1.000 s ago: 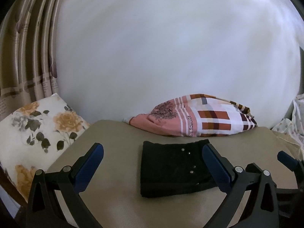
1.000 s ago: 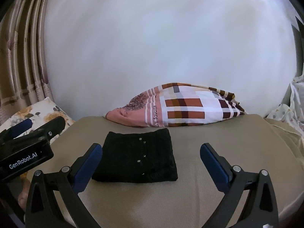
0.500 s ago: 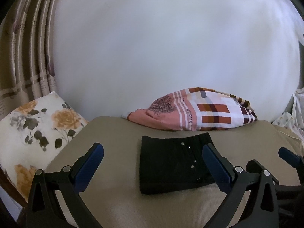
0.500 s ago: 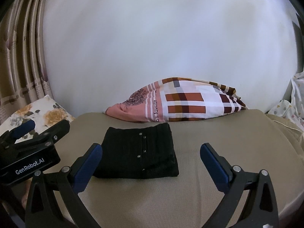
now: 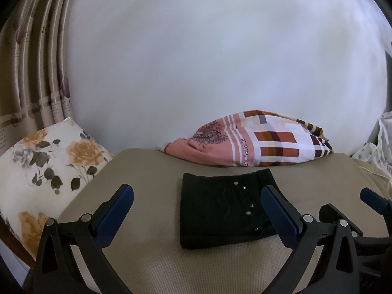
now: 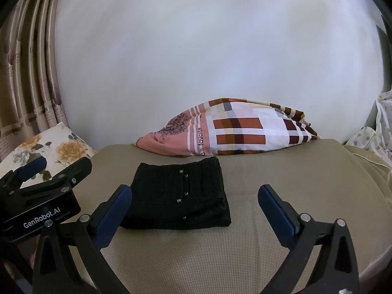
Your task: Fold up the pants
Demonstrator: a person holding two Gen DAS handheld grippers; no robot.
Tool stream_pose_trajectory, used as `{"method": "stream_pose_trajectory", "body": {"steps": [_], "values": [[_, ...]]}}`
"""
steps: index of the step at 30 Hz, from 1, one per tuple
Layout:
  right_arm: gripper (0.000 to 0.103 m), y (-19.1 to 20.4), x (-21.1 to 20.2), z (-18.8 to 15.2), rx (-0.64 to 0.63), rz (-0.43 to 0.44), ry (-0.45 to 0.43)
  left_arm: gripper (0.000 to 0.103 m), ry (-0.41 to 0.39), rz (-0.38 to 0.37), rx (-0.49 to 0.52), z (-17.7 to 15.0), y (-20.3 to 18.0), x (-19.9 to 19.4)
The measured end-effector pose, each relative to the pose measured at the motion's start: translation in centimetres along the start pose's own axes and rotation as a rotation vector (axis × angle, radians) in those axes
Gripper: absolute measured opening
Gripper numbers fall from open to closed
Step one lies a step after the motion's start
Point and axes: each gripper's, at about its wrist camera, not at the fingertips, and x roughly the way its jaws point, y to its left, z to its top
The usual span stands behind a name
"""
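The black pants [image 5: 220, 208] lie folded into a compact rectangle on the beige bed surface [image 5: 152, 176], small metal studs showing on top. In the right wrist view the pants [image 6: 181, 196] lie ahead and to the left. My left gripper [image 5: 196, 208] is open and empty, held above and short of the pants. My right gripper [image 6: 194, 202] is open and empty, to the right of the left one. The left gripper's body [image 6: 36, 196] shows at the left edge of the right wrist view.
A plaid pink and brown pillow [image 5: 252, 142] lies against the white wall behind the pants. A floral pillow [image 5: 49, 161] sits at the left by striped curtains [image 5: 31, 73]. Dotted bedding [image 6: 377, 134] is bunched at the right edge.
Both grippers have risen slightly and tilted, so the pants and pillows sit lower in the views. The pants have not moved. Both grippers stay open.
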Motion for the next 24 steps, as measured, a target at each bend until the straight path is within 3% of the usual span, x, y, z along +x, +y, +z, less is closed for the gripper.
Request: {"method": "stream_pose_trajectory", "body": {"steps": [24], "values": [[0.102, 0.0, 0.5, -0.6, 0.000, 0.002, 0.019, 0.103, 0.012, -0.010, -0.010, -0.4, 0.3, 1.1]]}}
